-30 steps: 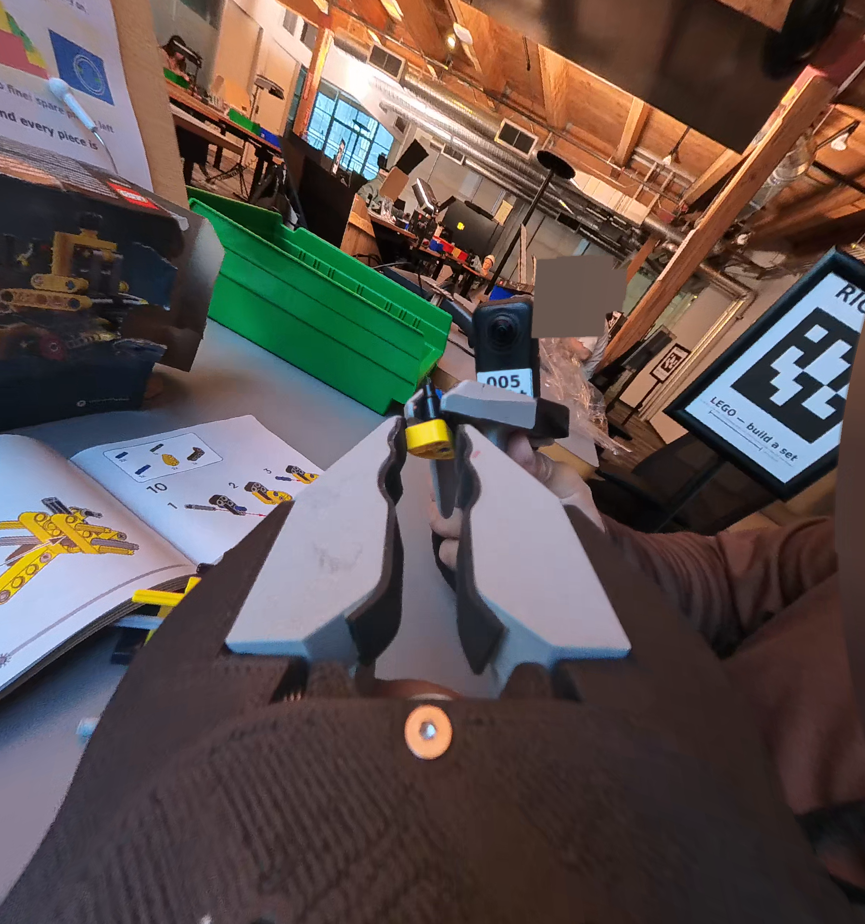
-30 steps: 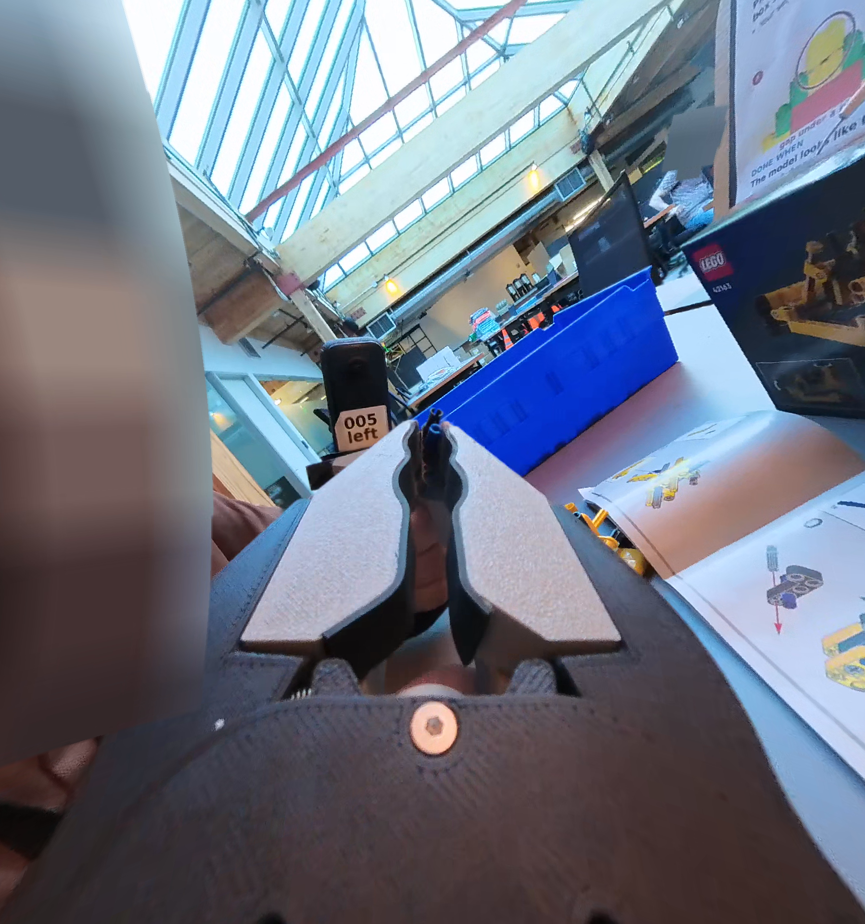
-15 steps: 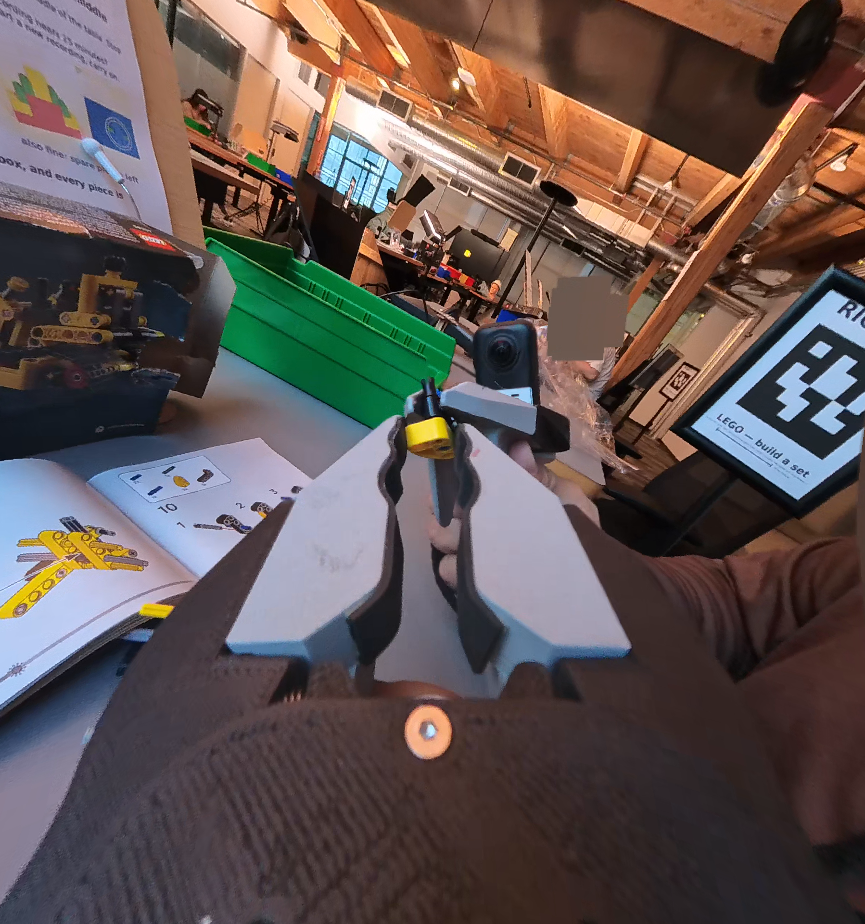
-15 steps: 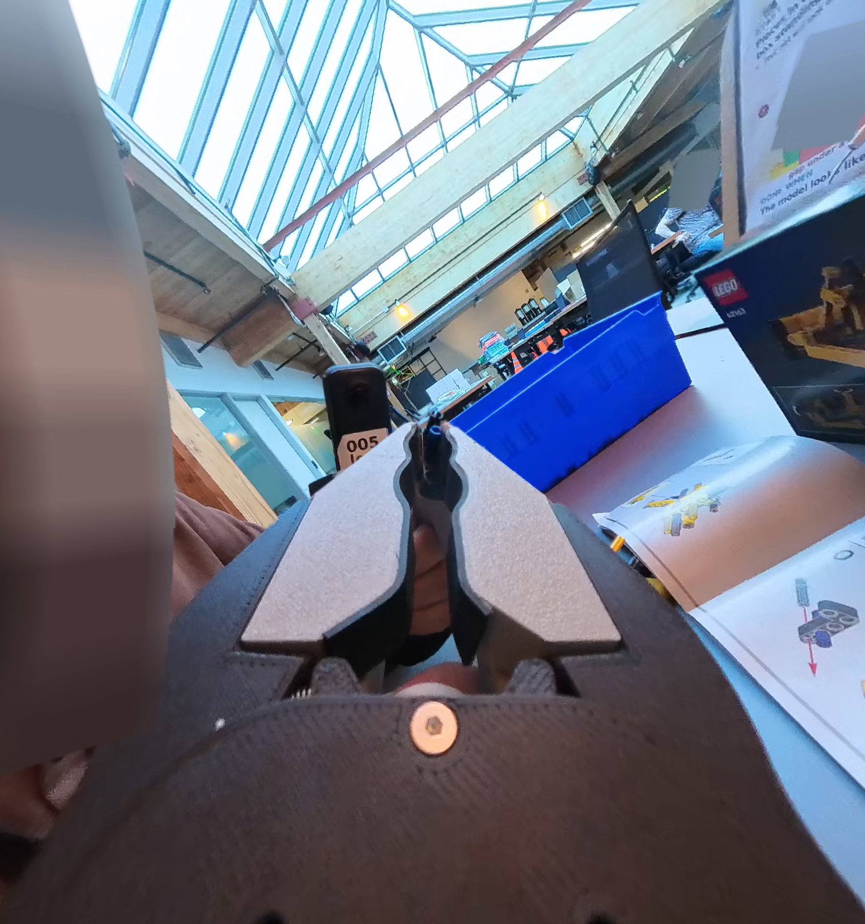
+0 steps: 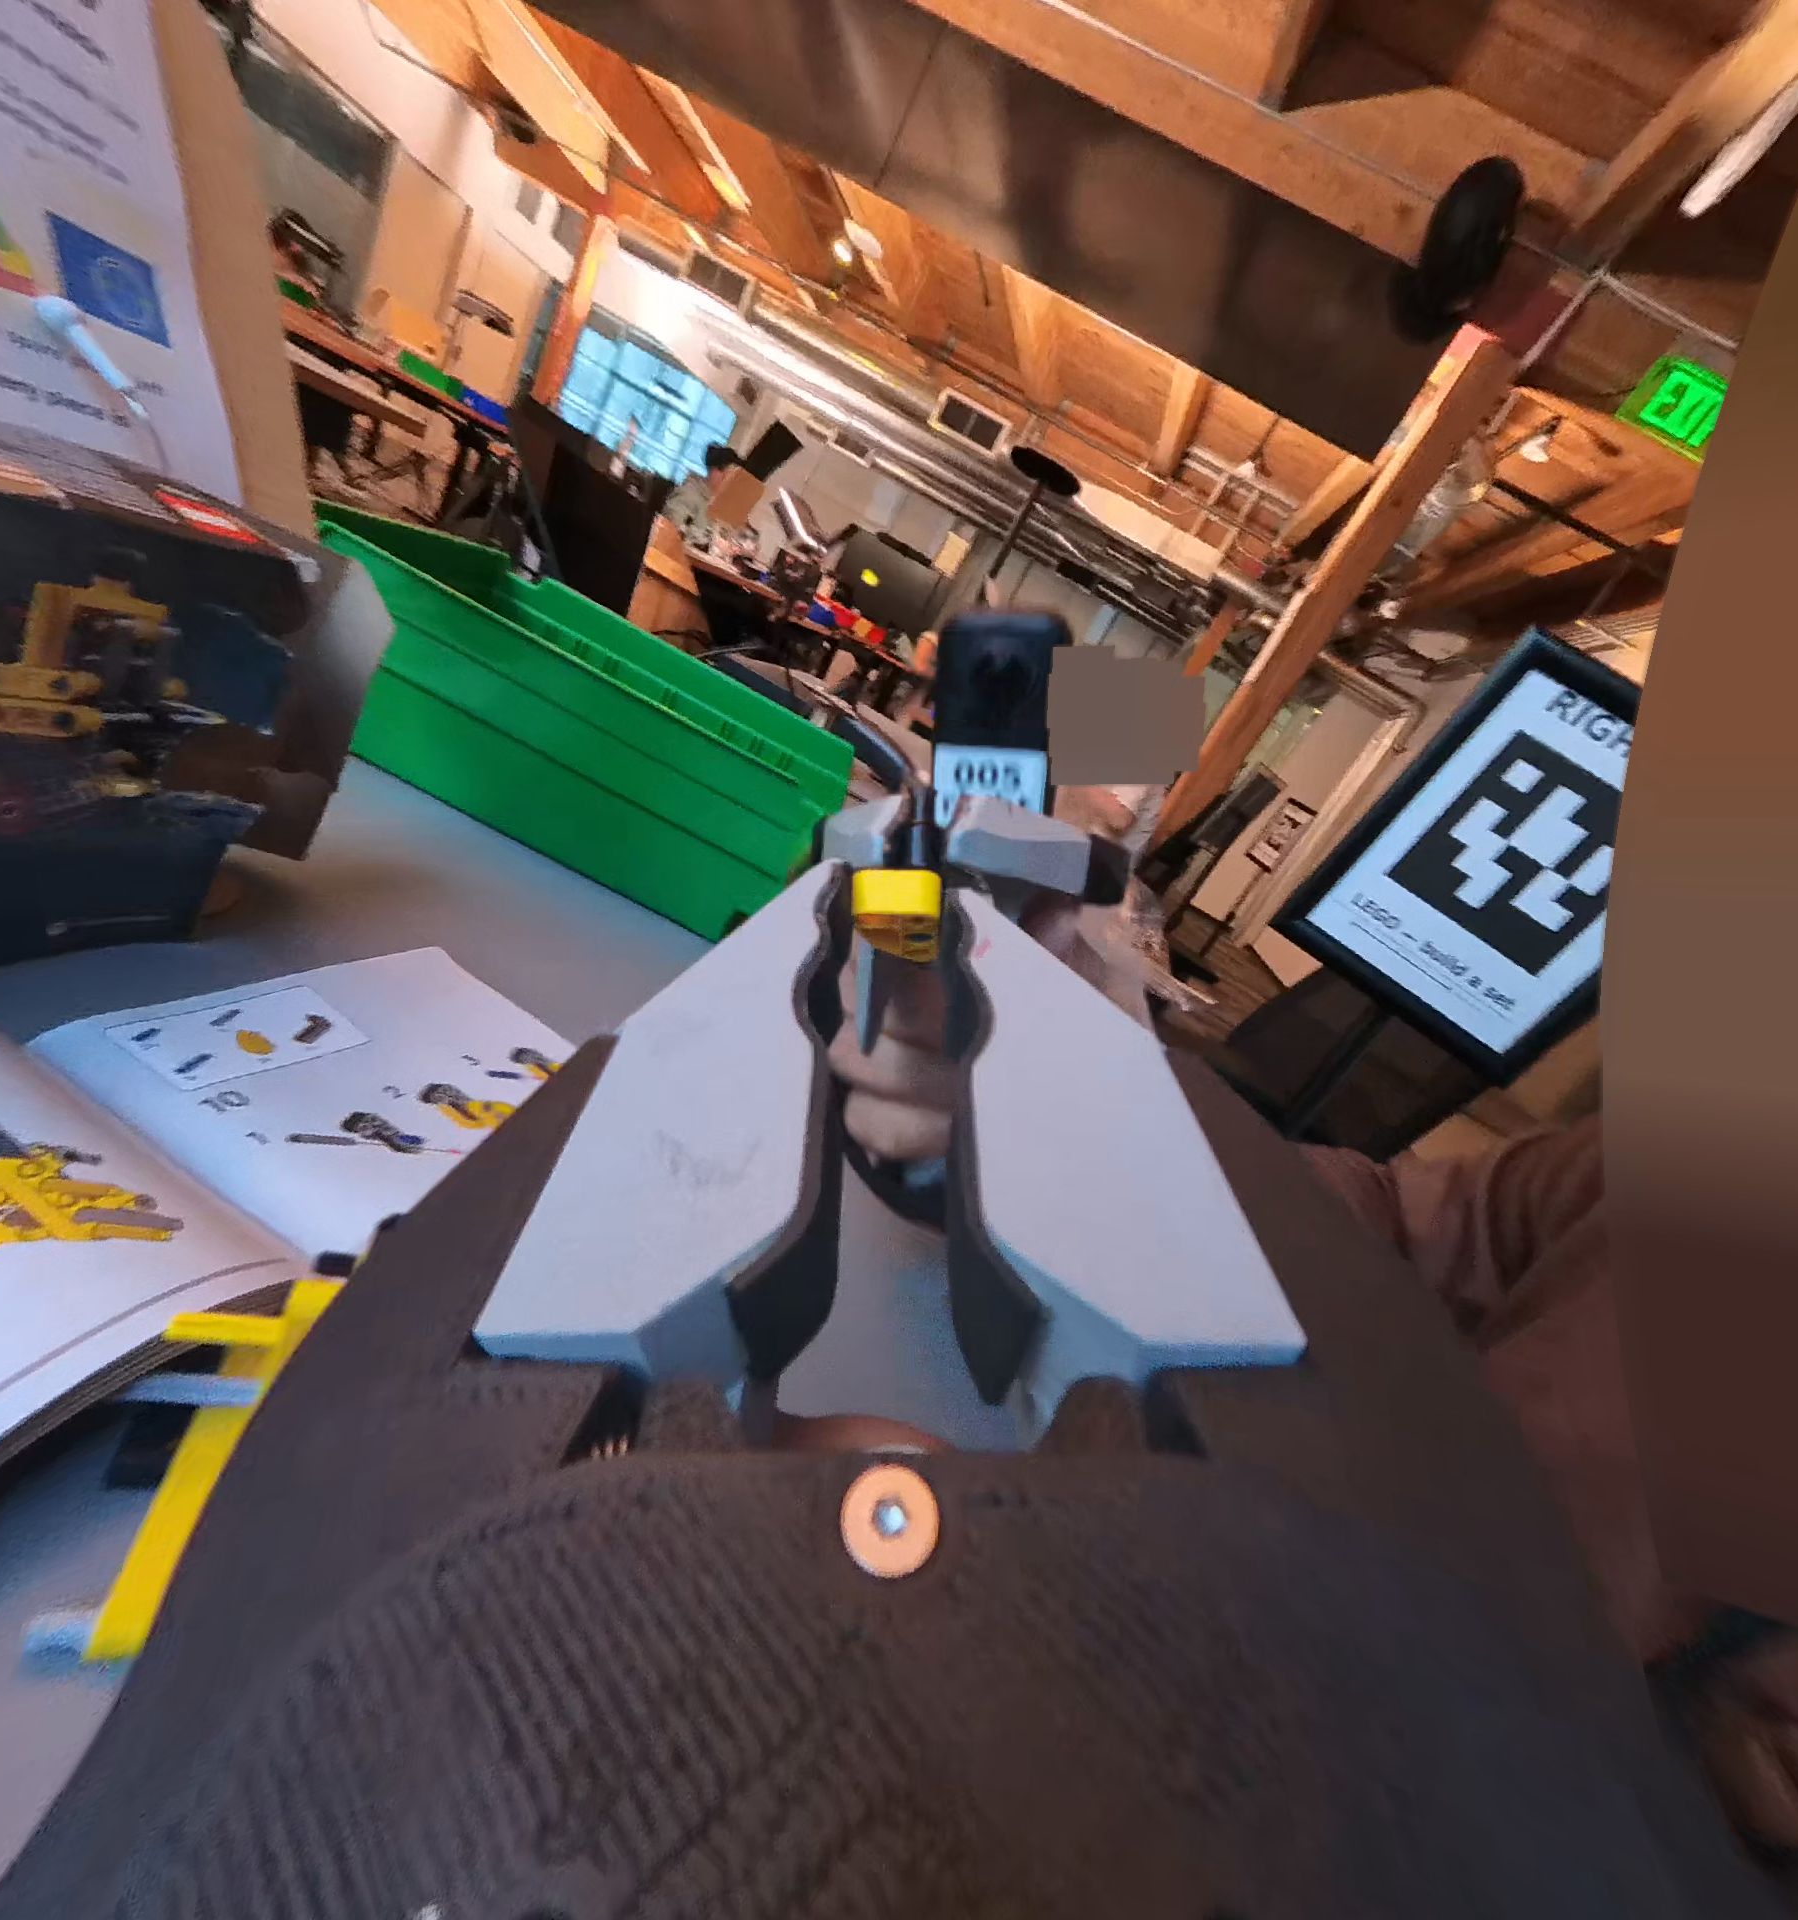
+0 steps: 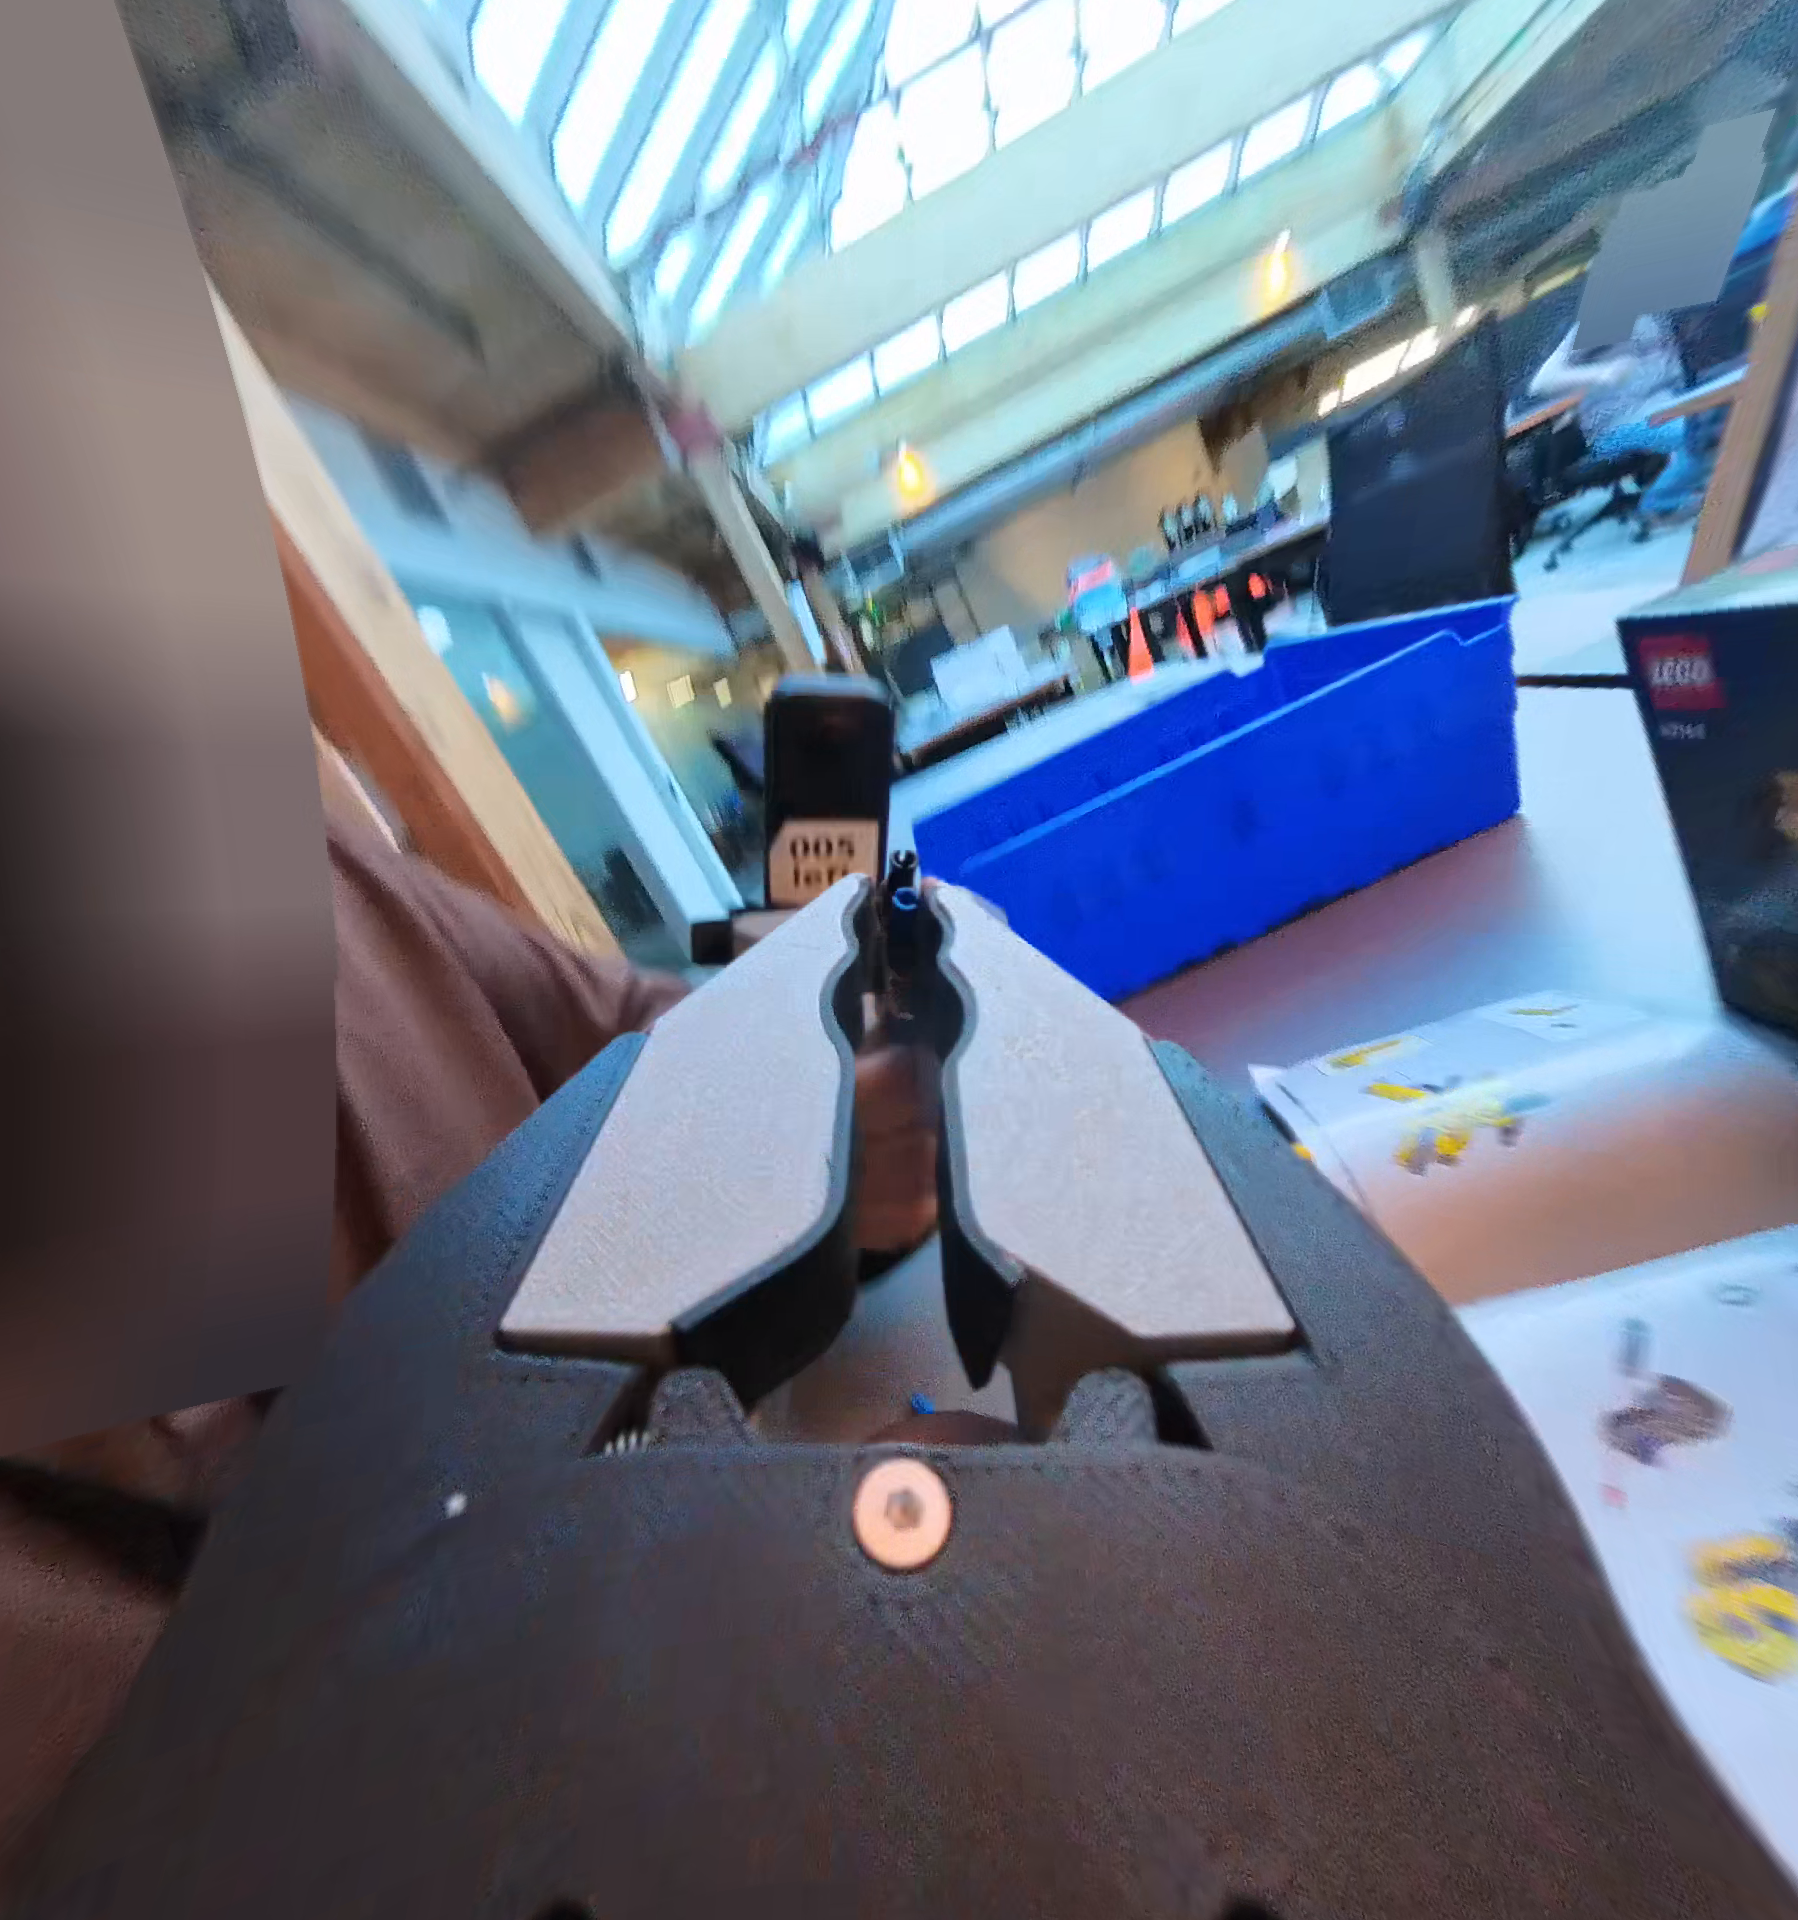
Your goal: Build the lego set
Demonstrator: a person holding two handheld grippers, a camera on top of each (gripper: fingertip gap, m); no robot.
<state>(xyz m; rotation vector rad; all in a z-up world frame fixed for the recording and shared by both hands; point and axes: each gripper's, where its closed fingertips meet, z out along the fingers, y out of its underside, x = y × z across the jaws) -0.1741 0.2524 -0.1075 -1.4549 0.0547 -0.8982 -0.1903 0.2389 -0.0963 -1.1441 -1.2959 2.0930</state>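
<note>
My left gripper (image 5: 895,914) is shut on a small yellow lego piece (image 5: 896,910), held up in the air. The right gripper's fingers (image 5: 1020,844) meet it from the far side, tip to tip, with a thin black part (image 5: 914,826) between them above the yellow piece. In the right wrist view my right gripper (image 6: 900,904) is shut on a small black and blue pin (image 6: 902,896). The left gripper's camera (image 6: 827,790) stands just behind it. A partly built yellow and grey lego frame (image 5: 209,1444) lies on the table at lower left.
An open instruction booklet (image 5: 147,1132) lies on the grey table (image 5: 438,894); it also shows in the right wrist view (image 6: 1653,1299). A lego box (image 5: 95,686), a green bin (image 5: 583,727), a blue bin (image 6: 1238,790) and a framed sign (image 5: 1497,862) stand around. A person's brown sleeve (image 6: 438,997) is close.
Both grippers have stayed shut and tip to tip. Both views have swung, and the right gripper's tips now sit straight ahead of the yellow piece. The current frames are motion-blurred.
</note>
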